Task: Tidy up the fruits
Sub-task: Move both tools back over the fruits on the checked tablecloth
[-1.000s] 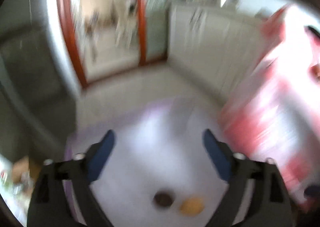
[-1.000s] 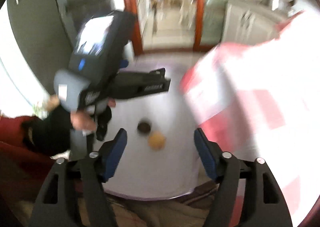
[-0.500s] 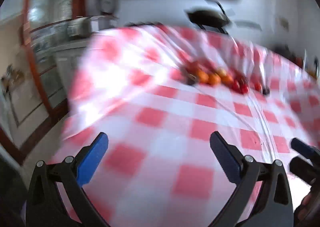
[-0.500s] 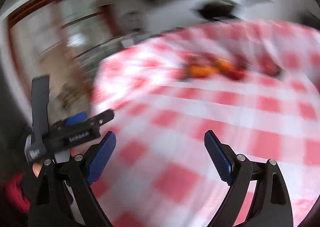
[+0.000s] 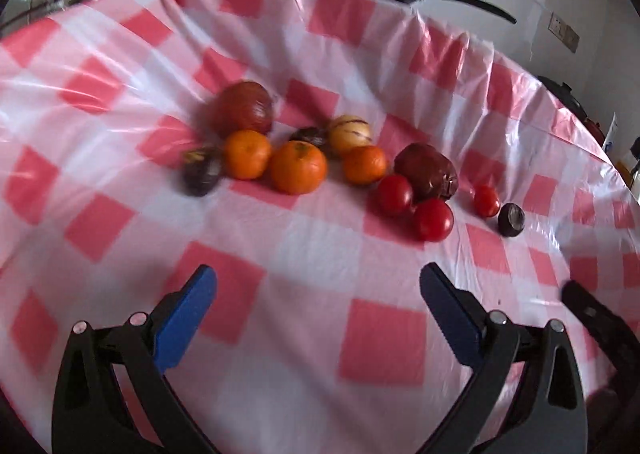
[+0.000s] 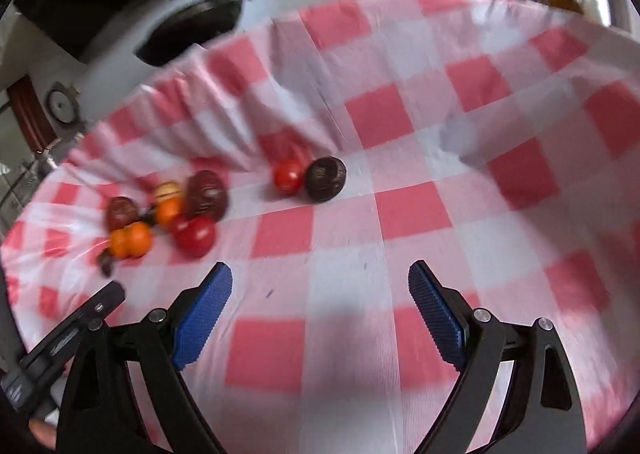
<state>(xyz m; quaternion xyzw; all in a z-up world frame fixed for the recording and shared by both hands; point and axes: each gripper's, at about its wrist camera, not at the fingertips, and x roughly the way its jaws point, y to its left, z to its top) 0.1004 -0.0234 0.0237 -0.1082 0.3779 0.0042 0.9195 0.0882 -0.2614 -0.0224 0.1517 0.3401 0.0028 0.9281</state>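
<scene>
Two claws angled down over checked tablecloth [image 5: 384,338], left claw [image 5: 316,294] wide and empty, right claw [image 6: 320,286] wide and empty, fruits [image 5: 298,168] beyond

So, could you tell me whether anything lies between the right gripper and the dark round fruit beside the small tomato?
Nothing visible does: only bare checked tablecloth lies between the open right gripper and the dark fruit.

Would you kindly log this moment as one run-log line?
left gripper: open, empty | right gripper: open, empty | fruits: loose on checked tablecloth, none grasped | stage: approaching fruit
</scene>
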